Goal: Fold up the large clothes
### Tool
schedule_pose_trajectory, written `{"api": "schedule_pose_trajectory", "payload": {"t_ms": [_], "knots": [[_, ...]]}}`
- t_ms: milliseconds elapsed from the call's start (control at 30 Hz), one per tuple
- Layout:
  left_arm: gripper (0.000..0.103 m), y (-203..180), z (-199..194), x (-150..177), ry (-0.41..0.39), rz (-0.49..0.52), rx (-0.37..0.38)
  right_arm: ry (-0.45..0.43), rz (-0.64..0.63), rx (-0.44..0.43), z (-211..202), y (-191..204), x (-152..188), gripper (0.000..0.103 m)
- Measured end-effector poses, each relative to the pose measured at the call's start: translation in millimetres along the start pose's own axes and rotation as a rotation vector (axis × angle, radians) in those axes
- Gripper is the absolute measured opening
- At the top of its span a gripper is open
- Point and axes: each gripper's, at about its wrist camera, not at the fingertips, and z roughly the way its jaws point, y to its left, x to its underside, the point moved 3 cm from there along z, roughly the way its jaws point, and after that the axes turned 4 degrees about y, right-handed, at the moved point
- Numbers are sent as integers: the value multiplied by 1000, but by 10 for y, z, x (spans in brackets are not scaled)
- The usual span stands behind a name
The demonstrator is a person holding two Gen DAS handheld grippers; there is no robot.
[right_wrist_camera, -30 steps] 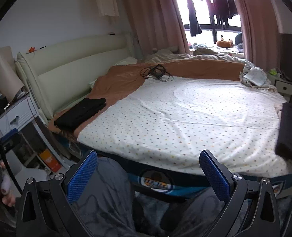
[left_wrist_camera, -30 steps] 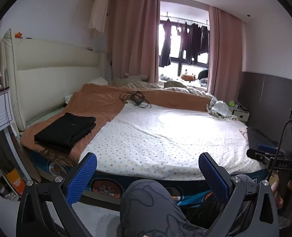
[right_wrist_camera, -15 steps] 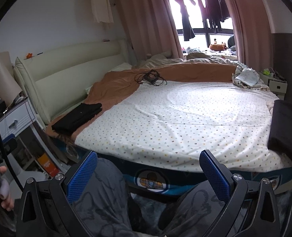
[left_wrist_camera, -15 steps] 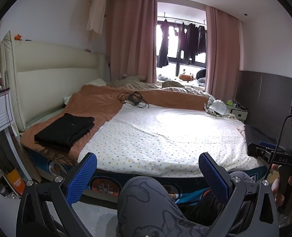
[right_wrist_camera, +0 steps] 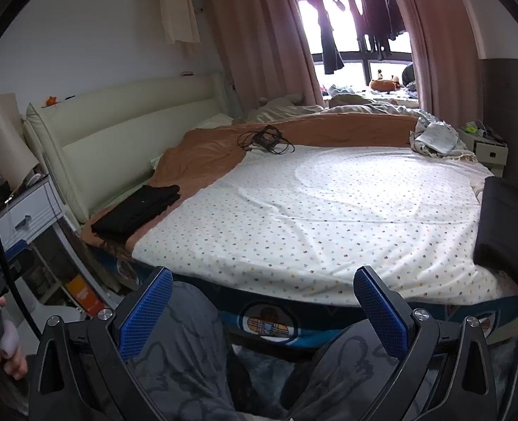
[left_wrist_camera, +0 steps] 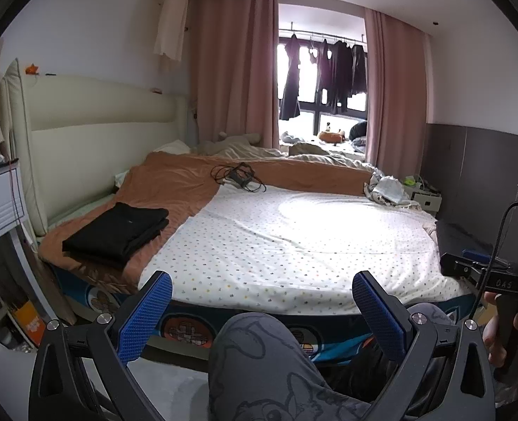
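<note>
A dark garment (right_wrist_camera: 504,224) lies at the right edge of the dotted sheet (right_wrist_camera: 329,217), near the right claw (right_wrist_camera: 262,310). A folded black stack (left_wrist_camera: 118,233) sits on the orange blanket (left_wrist_camera: 174,186) at the left. Both claws — left (left_wrist_camera: 260,310) too — gape wide and empty, above the person's knees (left_wrist_camera: 259,343).
</note>
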Motion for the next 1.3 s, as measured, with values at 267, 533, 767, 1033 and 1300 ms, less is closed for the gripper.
{"api": "schedule_pose_trajectory", "payload": {"t_ms": [267, 533, 767, 1033, 1300], "knots": [[103, 15, 15, 25, -5, -8, -3, -3, 5, 10, -36, 7, 8, 103], [103, 19, 11, 46, -5, -5, 6, -6, -9, 65, -46, 63, 18, 103], [103, 24, -30, 56, -25, -6, 4, -8, -19, 96, -51, 110, 38, 103], [103, 8, -22, 59, -27, 2, 4, -22, -25, 117, -78, 134, 11, 103], [103, 10, -17, 59, -29, 2, 3, -23, -19, 129, -84, 116, 14, 103]]}}
